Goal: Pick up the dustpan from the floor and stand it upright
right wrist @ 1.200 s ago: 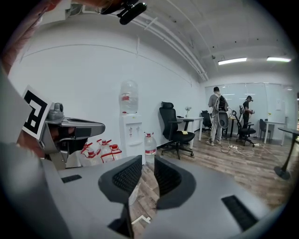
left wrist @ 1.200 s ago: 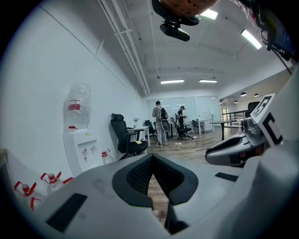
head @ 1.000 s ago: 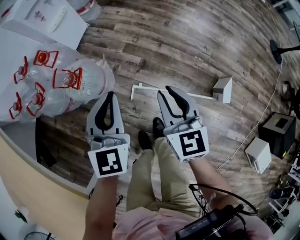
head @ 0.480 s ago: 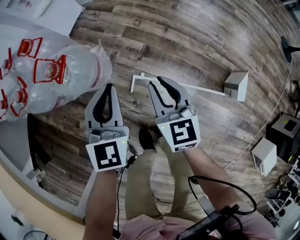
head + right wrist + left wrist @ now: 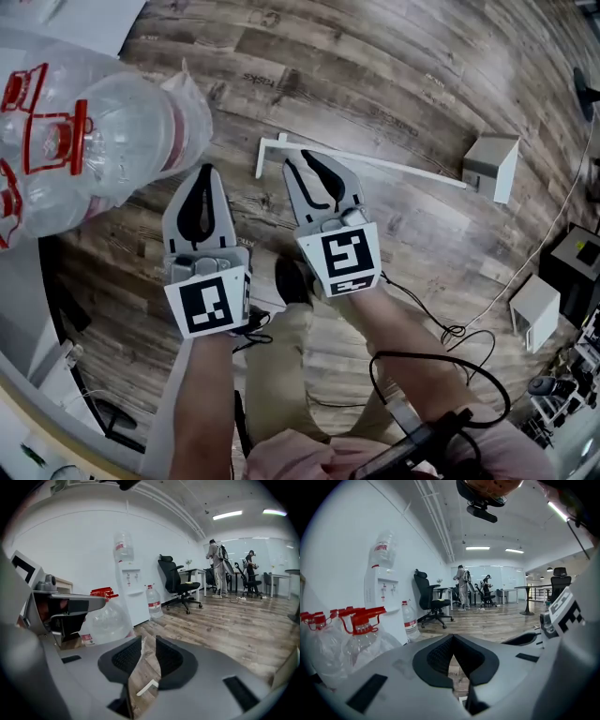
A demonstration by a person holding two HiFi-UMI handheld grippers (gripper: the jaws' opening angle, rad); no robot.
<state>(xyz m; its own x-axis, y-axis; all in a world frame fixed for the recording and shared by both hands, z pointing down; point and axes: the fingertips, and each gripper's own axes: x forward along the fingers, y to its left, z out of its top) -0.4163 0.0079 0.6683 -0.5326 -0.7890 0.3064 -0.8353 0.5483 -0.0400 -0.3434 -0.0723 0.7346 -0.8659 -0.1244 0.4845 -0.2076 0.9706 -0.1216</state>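
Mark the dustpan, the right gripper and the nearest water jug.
dustpan (image 5: pixel 489 161): head view, on its white pan.
right gripper (image 5: pixel 299 159): head view, between its fingertips.
water jug (image 5: pixel 131 131): head view, on its clear body.

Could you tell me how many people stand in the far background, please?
2: a standing person in pale clothes at the room's far end, and a second standing person just to the right. Others may be hidden.

I hold both forearms (image 5: pixel 202 394) out side by side, pointing forward. My left hand-held gripper (image 5: pixel 205 173) has its jaws together. My right hand-held gripper (image 5: pixel 298 161) has them slightly apart, empty.
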